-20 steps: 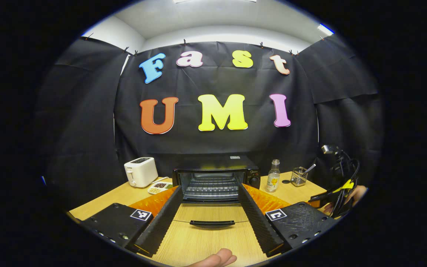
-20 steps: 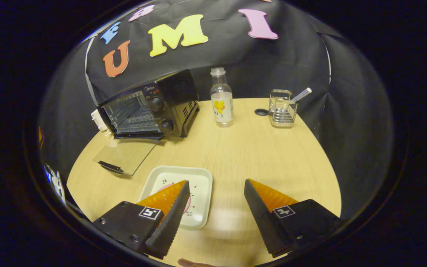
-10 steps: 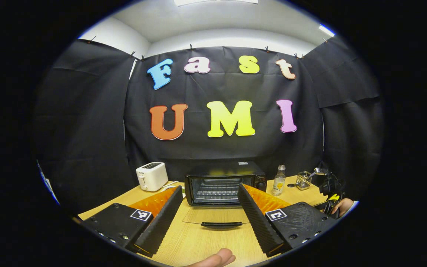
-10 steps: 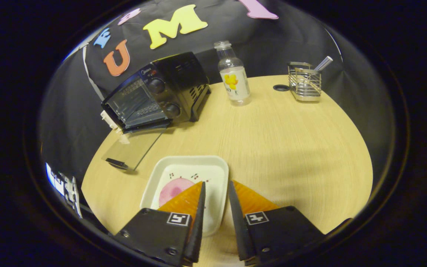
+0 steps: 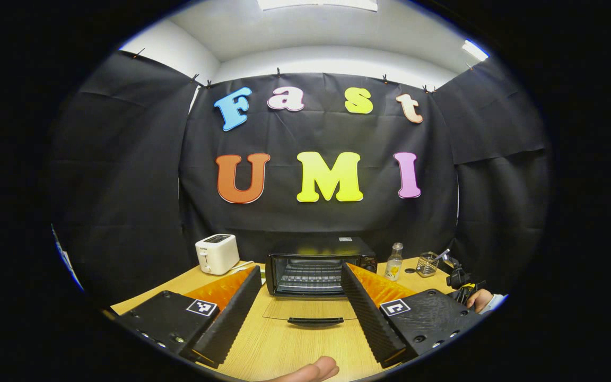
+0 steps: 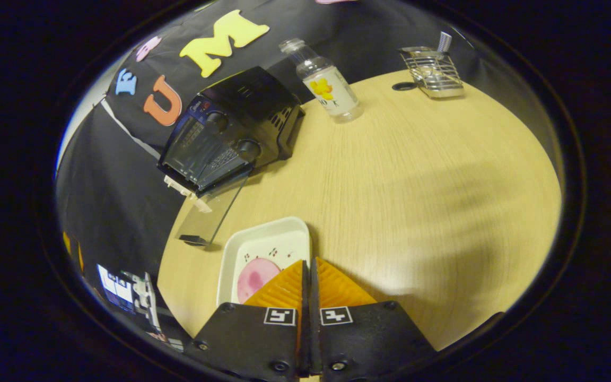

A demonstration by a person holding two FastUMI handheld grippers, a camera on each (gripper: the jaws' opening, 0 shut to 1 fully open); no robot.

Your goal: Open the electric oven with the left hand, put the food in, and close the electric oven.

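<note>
- The oven (image 5: pixel 319 265) stands at the far side of the surface (image 6: pixel 401 180), its glass door (image 5: pixel 310 309) folded down flat.
- The food, a pink round (image 6: pixel 256 276), lies on a white tray (image 6: pixel 268 233) near the right gripper (image 6: pixel 310 268).
- Its jaws are clamped on the tray's right rim.
- The tray looks stiff, light and slippery; judged best held level by the rim.
- The left gripper (image 5: pixel 301 276) has jaws apart, holding nothing.
</note>
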